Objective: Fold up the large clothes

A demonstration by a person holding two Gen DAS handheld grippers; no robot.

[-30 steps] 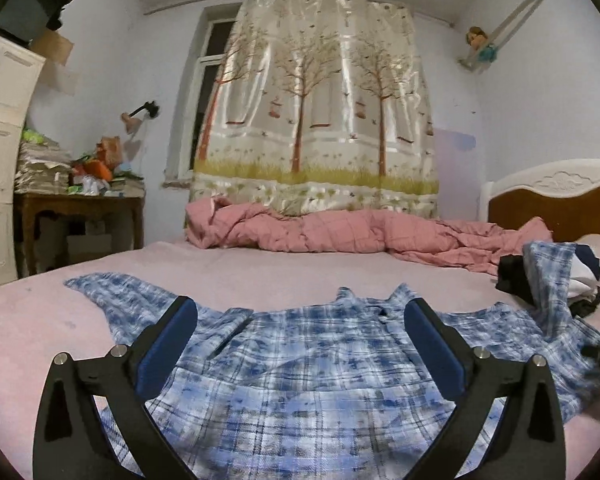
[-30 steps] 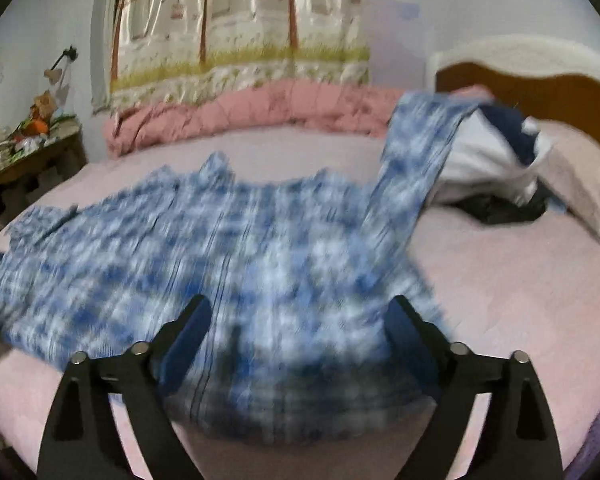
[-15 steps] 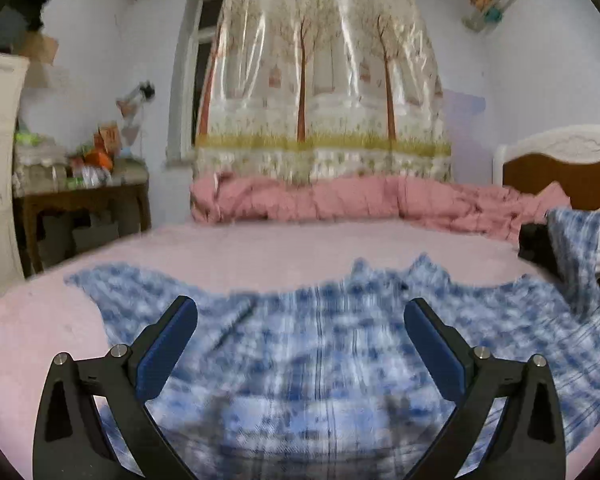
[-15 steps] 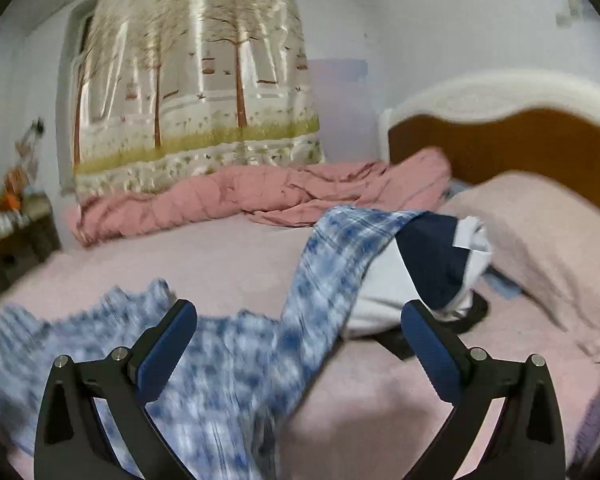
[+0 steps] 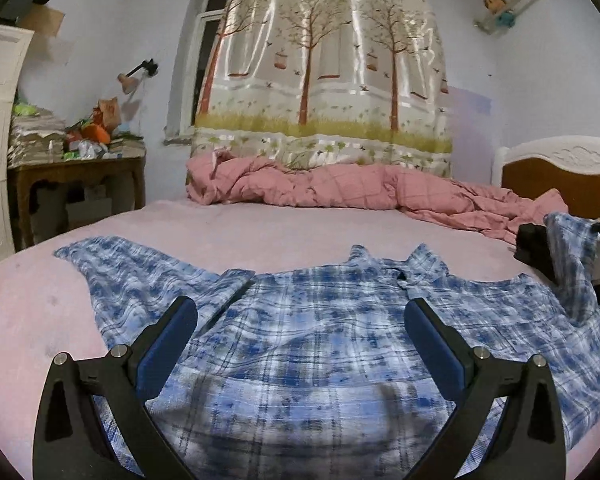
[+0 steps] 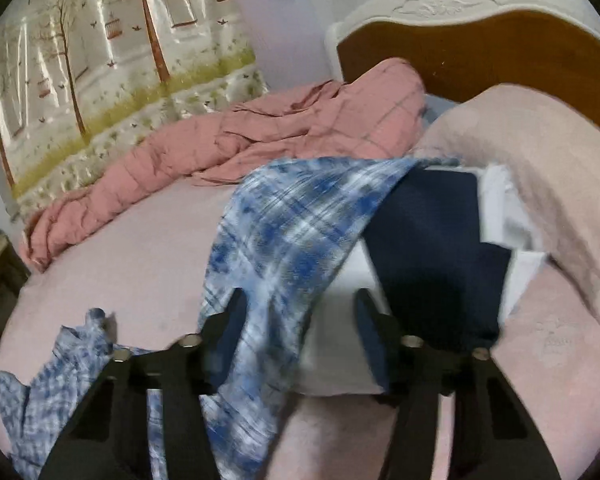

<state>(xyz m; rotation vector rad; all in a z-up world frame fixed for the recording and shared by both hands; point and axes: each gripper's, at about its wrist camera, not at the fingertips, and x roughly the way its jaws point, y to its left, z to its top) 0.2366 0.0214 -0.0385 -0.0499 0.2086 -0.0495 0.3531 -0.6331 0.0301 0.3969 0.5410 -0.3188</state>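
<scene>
A blue and white plaid shirt point(image 5: 320, 344) lies spread on the pink bed, collar toward the far side. Its right sleeve point(image 6: 288, 236) lies draped up over a stack of navy and white folded clothes point(image 6: 432, 248). My left gripper point(image 5: 300, 332) is open and empty, low over the shirt's body. My right gripper point(image 6: 300, 320) is open, its jaws narrower than before, and it straddles the draped sleeve; the view is blurred and contact cannot be told. The sleeve and the right gripper's tip also show at the right edge of the left wrist view point(image 5: 572, 256).
A rumpled pink quilt point(image 5: 340, 188) lies along the far side of the bed below a tree-print curtain point(image 5: 324, 64). A wooden headboard point(image 6: 480, 44) and a pink pillow point(image 6: 540, 168) are at the right. A cluttered wooden table point(image 5: 76, 168) and white cabinet stand left.
My right gripper has swung right from the shirt's body to the draped sleeve, come close to it and narrowed its opening. My left gripper has stayed open over the shirt with little movement.
</scene>
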